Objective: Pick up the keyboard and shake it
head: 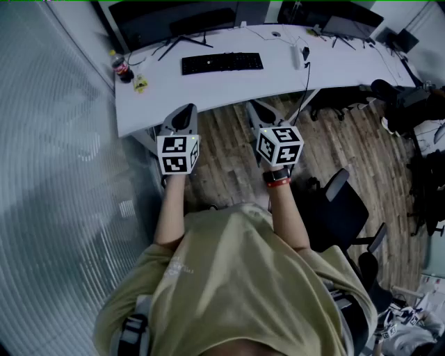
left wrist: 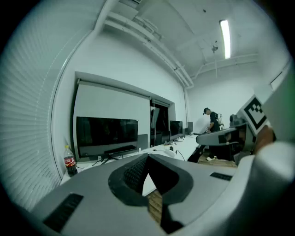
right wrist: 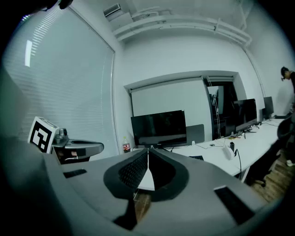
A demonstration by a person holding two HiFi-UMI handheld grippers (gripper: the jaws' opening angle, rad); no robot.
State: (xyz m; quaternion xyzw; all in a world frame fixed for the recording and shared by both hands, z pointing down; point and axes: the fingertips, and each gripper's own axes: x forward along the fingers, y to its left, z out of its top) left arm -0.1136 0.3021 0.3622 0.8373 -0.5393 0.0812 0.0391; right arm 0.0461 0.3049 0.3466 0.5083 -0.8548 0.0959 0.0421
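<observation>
A black keyboard (head: 222,62) lies flat on the long white desk (head: 208,87), in front of a dark monitor (head: 174,21). My left gripper (head: 186,111) hovers over the wooden floor just short of the desk's front edge, shut and empty. My right gripper (head: 256,110) hangs beside it at the same height, also shut with nothing in it. Both point toward the desk, well short of the keyboard. In the left gripper view my left gripper (left wrist: 147,159) has its tips together; in the right gripper view my right gripper (right wrist: 148,151) does too, and a sliver of the keyboard (right wrist: 197,157) shows beyond it.
A cola bottle (head: 122,67) stands at the desk's left end beside a small yellow item (head: 141,85). A white power strip with a cable (head: 299,55) lies right of the keyboard. A black office chair (head: 341,208) stands to my right. A frosted glass wall (head: 55,174) runs along the left. A person (left wrist: 213,120) stands far off.
</observation>
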